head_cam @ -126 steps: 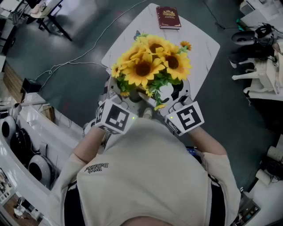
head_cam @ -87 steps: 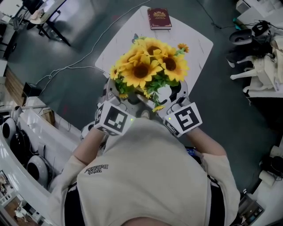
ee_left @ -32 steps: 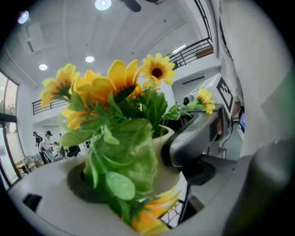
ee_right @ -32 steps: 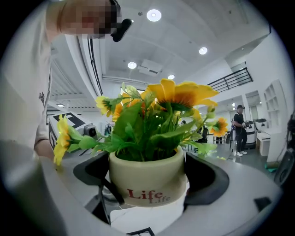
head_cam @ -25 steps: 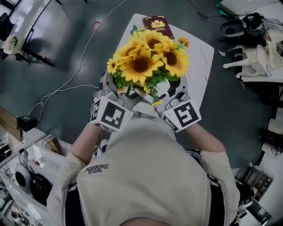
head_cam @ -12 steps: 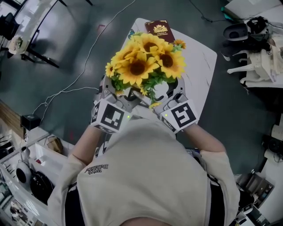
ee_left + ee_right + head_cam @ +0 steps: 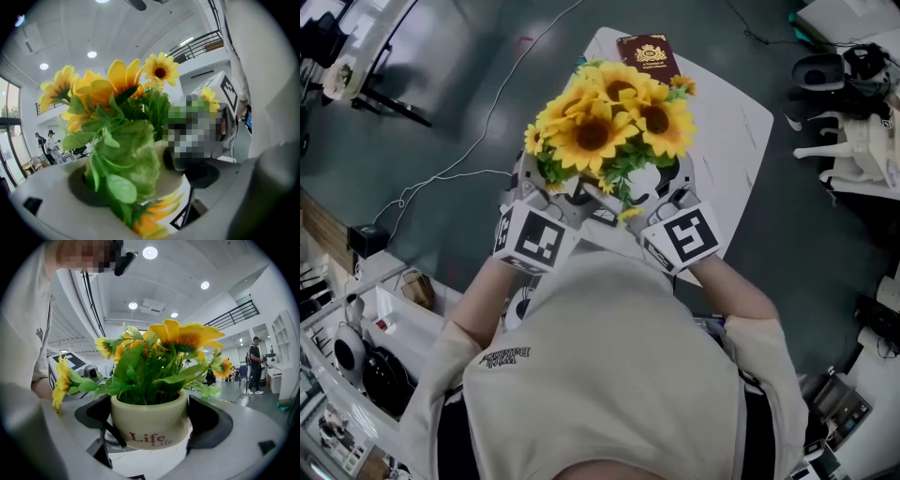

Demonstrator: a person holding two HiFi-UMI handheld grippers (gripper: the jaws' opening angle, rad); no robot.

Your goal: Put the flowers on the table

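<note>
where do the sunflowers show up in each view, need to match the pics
Head view: sunflowers at top centre, above the two marker cubes.
Left gripper view: sunflowers at centre-left, blooms high, leaves filling the middle.
Right gripper view: sunflowers at centre, rising from the white pot.
Shared landmark: the person's pale shirt, at the right edge of the left gripper view and the left edge of the right gripper view.

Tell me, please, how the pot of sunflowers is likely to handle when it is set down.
Probably top-heavy: the sunflowers spread far wider than the small pot, so it may tip if released tilted. Its wall looks smooth and glazed, so it could slip between the fingers. The leaves look artificial, so probably light and floppy.
</note>
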